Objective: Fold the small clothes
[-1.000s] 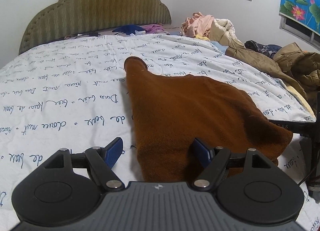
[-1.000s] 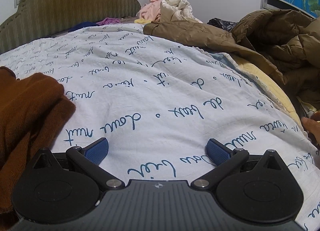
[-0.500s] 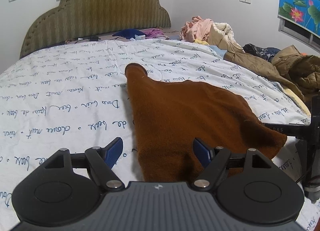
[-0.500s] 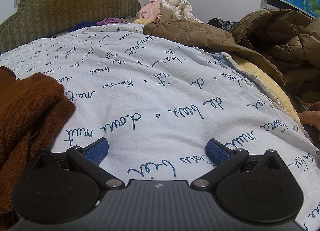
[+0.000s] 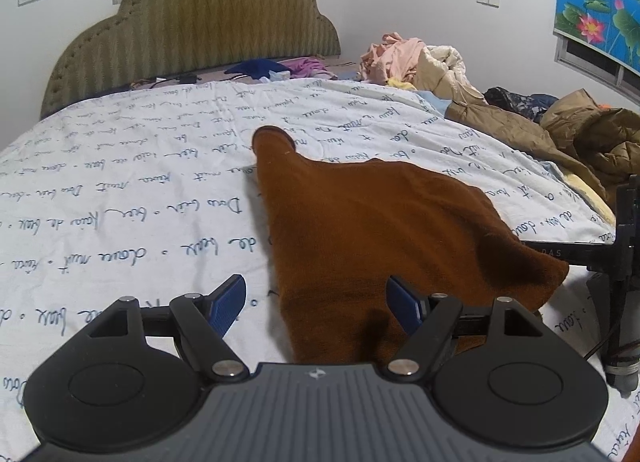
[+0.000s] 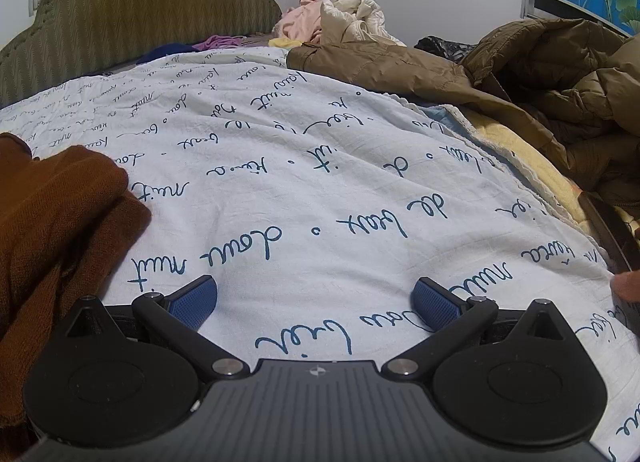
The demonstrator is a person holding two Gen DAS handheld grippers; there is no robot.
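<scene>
A small brown knitted garment (image 5: 372, 230) lies folded on the white bedspread with blue script (image 5: 120, 182); one narrow end points toward the headboard. My left gripper (image 5: 318, 304) is open just above the garment's near edge, with its right fingertip over the cloth and its left fingertip over the sheet. In the right wrist view the same garment (image 6: 52, 214) lies bunched at the left edge. My right gripper (image 6: 316, 298) is open and empty over bare bedspread (image 6: 320, 166), to the right of the garment.
An olive padded headboard (image 5: 200, 30) closes the far end. Piled clothes (image 5: 408, 58) and brown padded jackets (image 6: 540, 82) lie along the right side. A black stand (image 5: 620, 254) rises at the right bed edge.
My left gripper has drawn back and risen a little, so the garment looks slightly farther away. My right gripper has not moved; a hand at the right edge shifted.
</scene>
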